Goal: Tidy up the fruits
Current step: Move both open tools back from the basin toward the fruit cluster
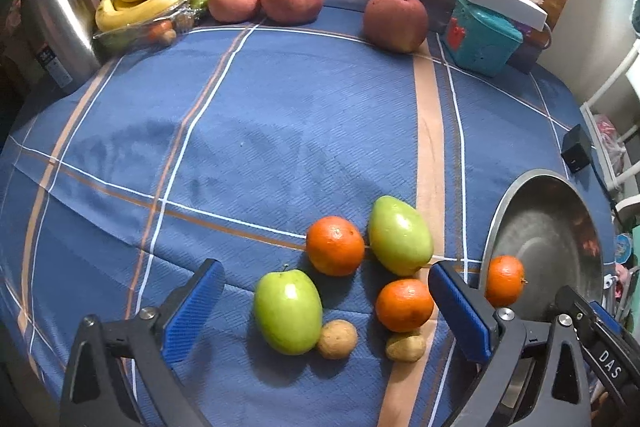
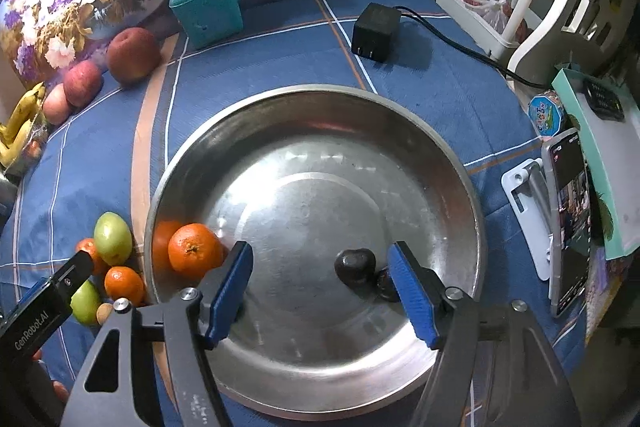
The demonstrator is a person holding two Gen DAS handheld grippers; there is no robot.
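Early stage: one orange (image 2: 195,251) and perhaps two dark fruits (image 2: 355,265) inside metal basin (image 2: 320,99). Two oranges (image 1: 335,245), two green fruits (image 1: 288,311) left on surface (image 1: 260,131). Left gripper (image 1: 324,311), right gripper (image 2: 320,291) spread, empty.

Steel kettle (image 1: 56,15) at the table's far-left corner, teal box (image 1: 482,35) by the far edge, black charger (image 2: 376,31) (cord attached) near the right edge.
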